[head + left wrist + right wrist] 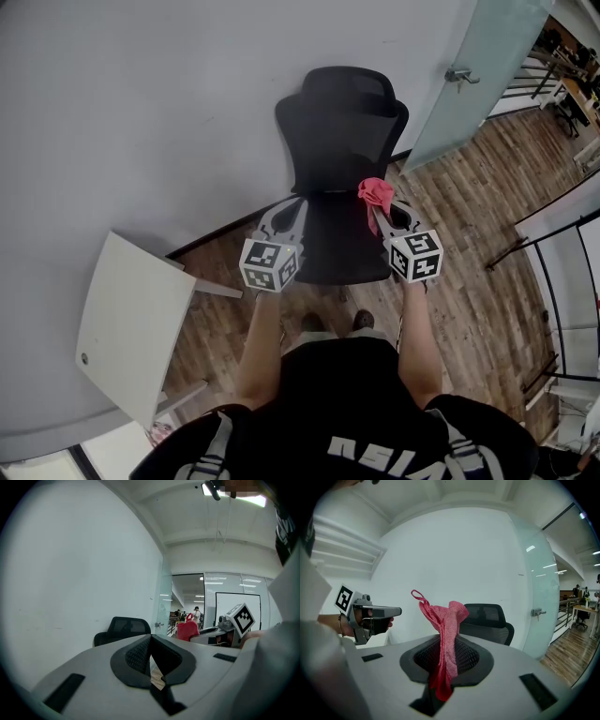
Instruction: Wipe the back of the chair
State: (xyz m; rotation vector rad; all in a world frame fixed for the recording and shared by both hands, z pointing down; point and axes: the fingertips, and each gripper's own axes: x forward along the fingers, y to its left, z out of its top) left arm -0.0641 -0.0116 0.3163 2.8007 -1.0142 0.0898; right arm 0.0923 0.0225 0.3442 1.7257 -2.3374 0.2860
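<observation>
Over the seat of the black chair (342,117), short of its backrest, we hold the right hand-held gripper (376,212) clenched on a pink cloth (377,192). The cloth bunches upward out of the jaws, and a tail of it hangs below them. Just left of it, above the seat's front edge, the left hand-held gripper (292,201) has its jaws drawn together on nothing.

The chair stands with its back toward the white wall (141,112) and its seat toward us. Its mesh backrest and headrest rise beyond both grippers. The cloth points at the backrest but does not touch it.

As for progress, we judge only this far: the cloth is gripped, the chair's back lies straight ahead of it, and there is no contact at this moment. We see no streak, damp patch or dust line on the dark mesh to show whether it is wiped. The scene fits a cloth on its way to the backrest as well as one lifted off after wiping.
</observation>
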